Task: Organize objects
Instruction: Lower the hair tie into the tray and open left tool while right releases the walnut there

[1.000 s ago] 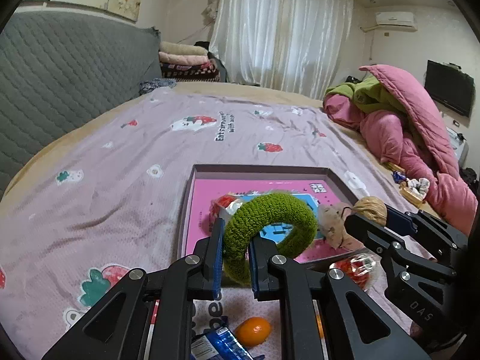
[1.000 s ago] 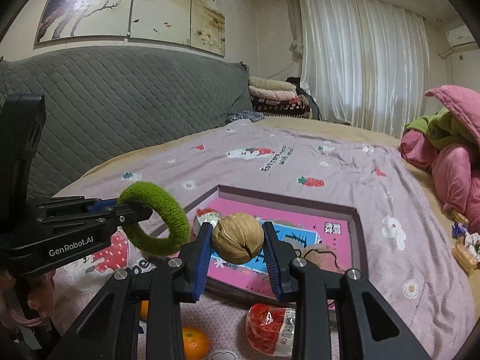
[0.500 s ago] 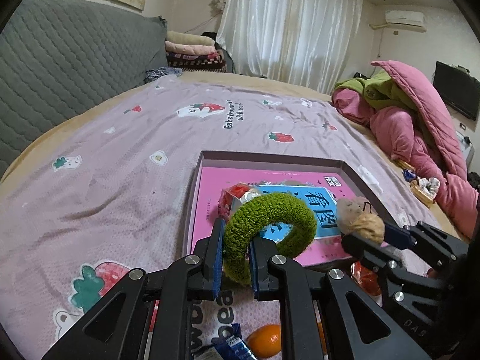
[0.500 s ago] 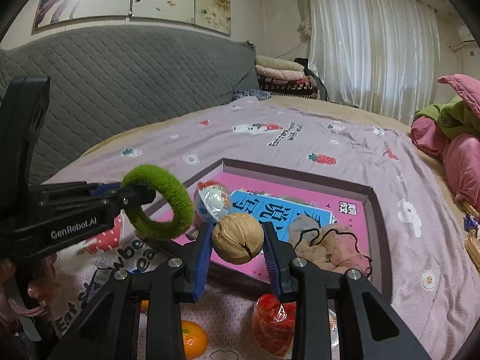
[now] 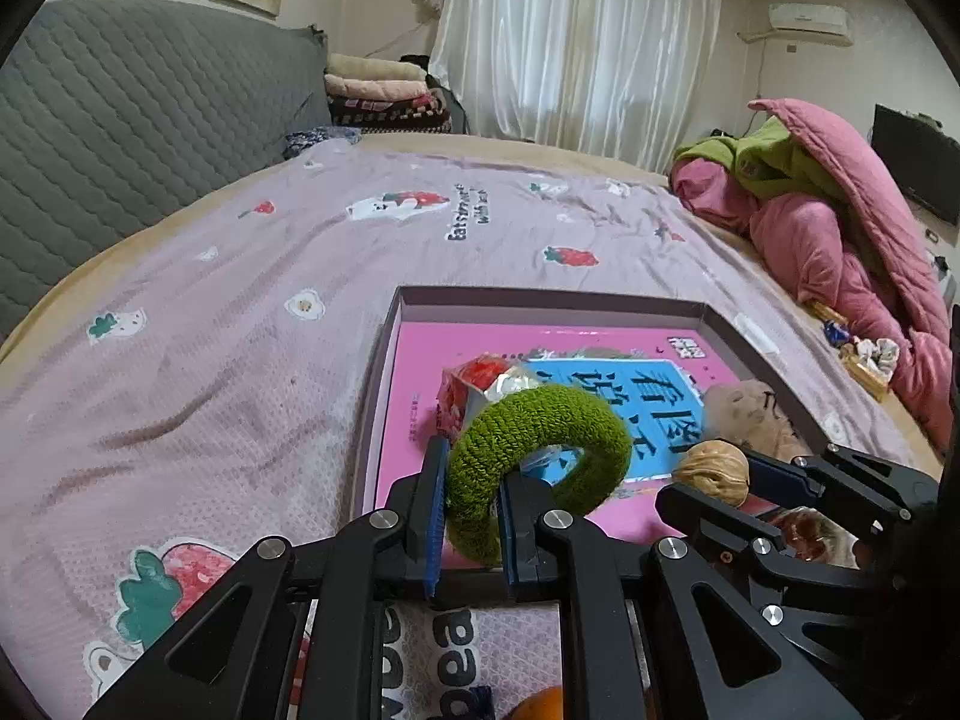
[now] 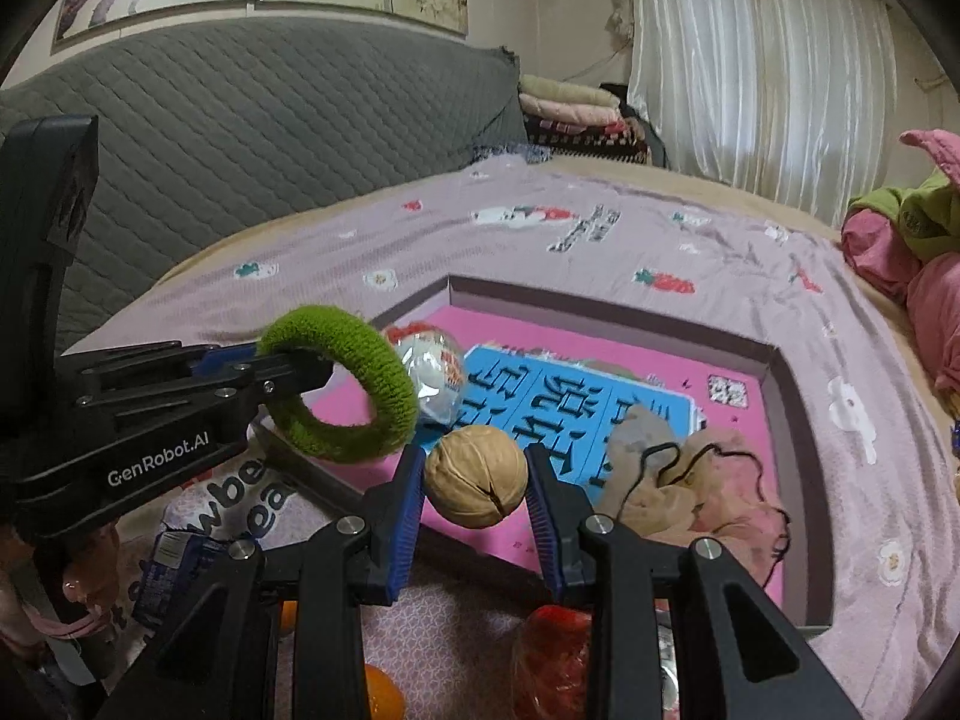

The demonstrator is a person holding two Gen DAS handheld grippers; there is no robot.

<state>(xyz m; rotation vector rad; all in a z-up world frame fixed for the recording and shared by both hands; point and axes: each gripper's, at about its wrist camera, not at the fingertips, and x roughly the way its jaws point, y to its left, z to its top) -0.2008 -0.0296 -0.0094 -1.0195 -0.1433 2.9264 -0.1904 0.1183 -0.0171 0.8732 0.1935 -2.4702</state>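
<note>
My left gripper (image 5: 471, 510) is shut on a fuzzy green ring (image 5: 540, 456), holding it over the near left corner of the shallow box (image 5: 540, 299). The same green ring (image 6: 342, 384) shows at the left in the right wrist view. My right gripper (image 6: 477, 483) is shut on a walnut (image 6: 477, 477), above the box's near edge; the walnut (image 5: 714, 471) also appears at the right in the left wrist view. Inside the box lie a pink and blue book (image 6: 600, 396), a red and white wrapped snack (image 5: 480, 387) and a tan pouch with a black cord (image 6: 690, 486).
The box rests on a lilac strawberry-print bedspread (image 5: 240, 300). In front of it lie an orange (image 6: 378, 696), a red packet (image 6: 552, 654) and a blue wrapper (image 6: 168, 570). A grey quilted headboard (image 6: 240, 120) is at the left, pink bedding (image 5: 840, 228) at the right.
Both grippers have come down and forward toward the box, each keeping its grip. The box now looks larger and closer in both views.
</note>
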